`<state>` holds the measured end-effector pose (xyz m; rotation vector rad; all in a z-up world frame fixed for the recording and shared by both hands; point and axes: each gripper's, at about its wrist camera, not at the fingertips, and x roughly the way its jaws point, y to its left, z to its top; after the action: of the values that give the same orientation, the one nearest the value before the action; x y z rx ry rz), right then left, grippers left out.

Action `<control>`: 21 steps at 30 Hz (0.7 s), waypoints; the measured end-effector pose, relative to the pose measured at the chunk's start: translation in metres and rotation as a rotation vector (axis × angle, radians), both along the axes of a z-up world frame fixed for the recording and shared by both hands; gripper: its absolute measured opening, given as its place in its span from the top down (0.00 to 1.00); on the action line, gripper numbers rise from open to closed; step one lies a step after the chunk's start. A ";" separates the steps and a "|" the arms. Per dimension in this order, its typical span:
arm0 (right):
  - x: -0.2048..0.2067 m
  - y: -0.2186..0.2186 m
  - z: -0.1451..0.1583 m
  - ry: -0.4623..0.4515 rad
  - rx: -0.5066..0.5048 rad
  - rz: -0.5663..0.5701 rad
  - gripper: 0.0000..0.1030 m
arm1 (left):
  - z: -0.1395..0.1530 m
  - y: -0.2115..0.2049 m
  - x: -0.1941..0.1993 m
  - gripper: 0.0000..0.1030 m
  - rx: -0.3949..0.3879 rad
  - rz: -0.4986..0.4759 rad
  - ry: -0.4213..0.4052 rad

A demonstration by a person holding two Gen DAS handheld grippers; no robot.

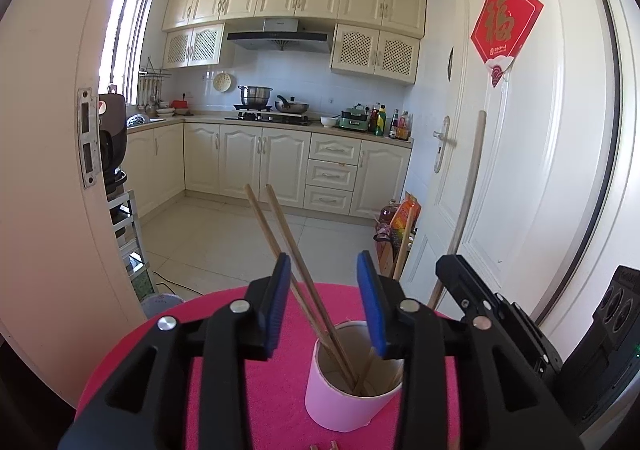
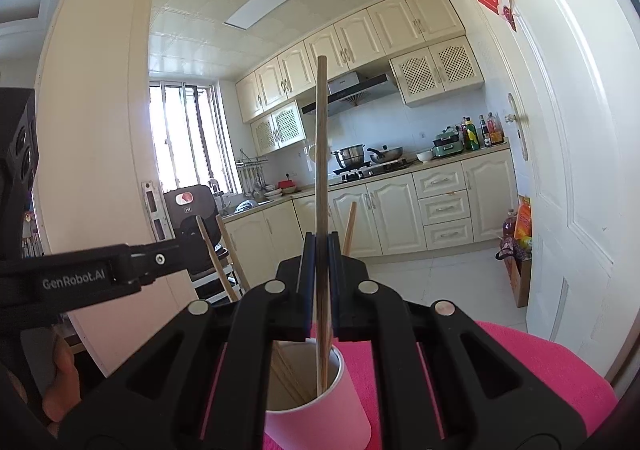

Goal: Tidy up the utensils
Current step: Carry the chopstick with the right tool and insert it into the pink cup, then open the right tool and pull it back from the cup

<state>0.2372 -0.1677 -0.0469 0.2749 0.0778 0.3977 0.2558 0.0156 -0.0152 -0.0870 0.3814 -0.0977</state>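
A pink paper cup (image 1: 348, 390) stands on a round table with a pink cloth (image 1: 248, 390). Two wooden chopsticks (image 1: 280, 234) stand in it and lean left, rising between the blue pads of my left gripper (image 1: 324, 262), which is open and does not clamp them. My right gripper (image 2: 321, 242) is shut on one upright chopstick (image 2: 321, 150) whose lower end is inside the cup (image 2: 320, 414). In the left wrist view the right gripper (image 1: 452, 270) sits just right of the cup. More chopsticks (image 2: 218, 262) lean in the cup.
A white door (image 1: 500, 170) stands open close on the right and a cream door frame (image 1: 60, 170) on the left. Beyond lies a kitchen floor (image 1: 224, 234) and cabinets. A hand (image 2: 60, 382) holds the left gripper. Small wooden ends (image 1: 324, 446) show at the table's near edge.
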 end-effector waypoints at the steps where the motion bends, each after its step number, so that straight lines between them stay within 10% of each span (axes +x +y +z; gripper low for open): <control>1: -0.001 0.001 0.000 0.001 -0.006 0.000 0.93 | 0.000 0.000 0.000 0.64 0.006 0.001 -0.002; 21: -0.014 -0.002 0.005 0.007 -0.023 -0.008 0.91 | 0.000 -0.001 -0.012 0.54 0.034 0.008 -0.019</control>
<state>0.2230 -0.1700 -0.0417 0.2535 0.0876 0.3873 0.2438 0.0148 -0.0153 -0.0541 0.3634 -0.0843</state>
